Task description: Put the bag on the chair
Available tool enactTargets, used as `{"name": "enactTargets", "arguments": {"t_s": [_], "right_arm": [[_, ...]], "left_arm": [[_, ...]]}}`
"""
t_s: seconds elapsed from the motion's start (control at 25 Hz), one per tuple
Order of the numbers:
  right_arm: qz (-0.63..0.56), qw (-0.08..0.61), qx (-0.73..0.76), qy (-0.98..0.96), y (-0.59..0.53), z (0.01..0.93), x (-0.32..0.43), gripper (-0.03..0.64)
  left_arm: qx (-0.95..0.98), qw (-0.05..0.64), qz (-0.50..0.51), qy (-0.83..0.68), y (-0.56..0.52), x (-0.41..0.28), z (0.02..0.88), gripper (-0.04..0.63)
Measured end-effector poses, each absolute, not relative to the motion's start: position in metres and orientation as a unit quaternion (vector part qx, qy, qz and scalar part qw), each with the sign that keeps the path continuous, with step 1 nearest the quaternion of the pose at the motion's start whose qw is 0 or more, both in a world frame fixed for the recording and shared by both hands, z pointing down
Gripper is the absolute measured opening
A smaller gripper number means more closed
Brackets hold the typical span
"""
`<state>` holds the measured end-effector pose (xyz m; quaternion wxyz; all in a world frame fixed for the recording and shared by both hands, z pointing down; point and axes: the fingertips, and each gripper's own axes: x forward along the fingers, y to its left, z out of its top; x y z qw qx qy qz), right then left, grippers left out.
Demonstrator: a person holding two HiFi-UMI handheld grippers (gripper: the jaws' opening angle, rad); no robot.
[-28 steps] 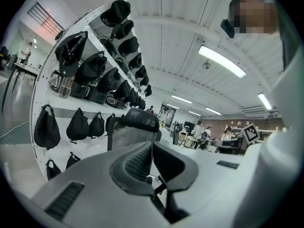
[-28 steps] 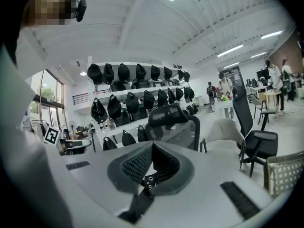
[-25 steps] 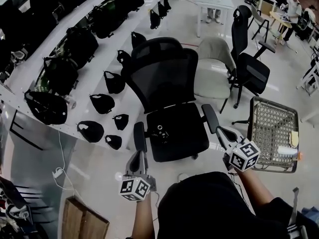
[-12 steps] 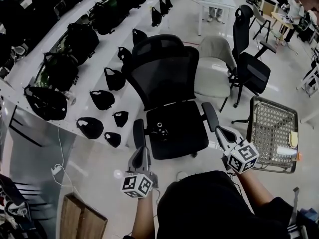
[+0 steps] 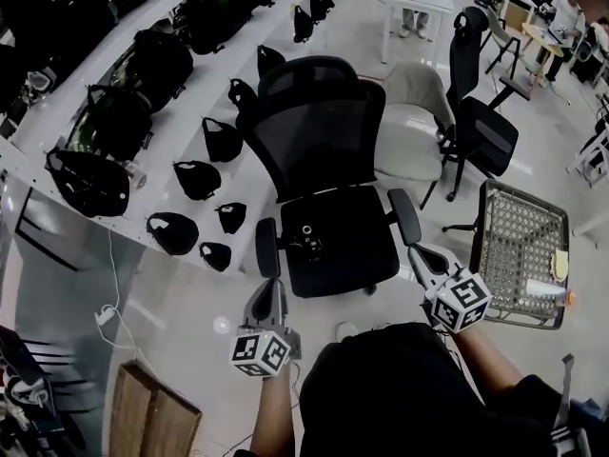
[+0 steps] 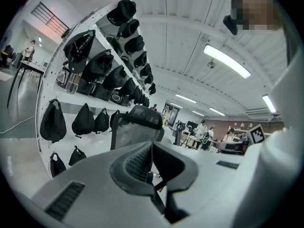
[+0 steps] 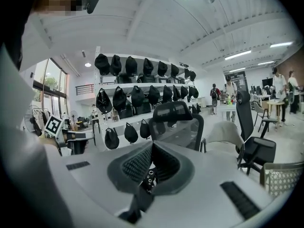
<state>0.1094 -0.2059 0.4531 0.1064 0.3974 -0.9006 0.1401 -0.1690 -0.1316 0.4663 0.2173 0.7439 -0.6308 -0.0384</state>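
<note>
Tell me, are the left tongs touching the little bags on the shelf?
Apart. The head view shows floor between the left tongs and the nearest bag; the tongs are shut on nothing.

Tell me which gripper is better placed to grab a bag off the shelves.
Probably left. The left gripper sits on the side of the shelves where the black bags hang; the right gripper is past the office chair, farther from them. Both are shut and empty.
</note>
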Motion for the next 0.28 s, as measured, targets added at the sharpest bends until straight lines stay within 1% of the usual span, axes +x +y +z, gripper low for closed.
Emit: {"name": "enactTargets", "arguments": {"t_s": [0.28], "right_arm": [[0.148,0.107,0.389,-0.903,-0.199,0.458,0.088,-0.002]], "left_arm": [[0.745,0.227,-0.049,-0.626,-0.121,-0.18,0.472,0.017]]}}
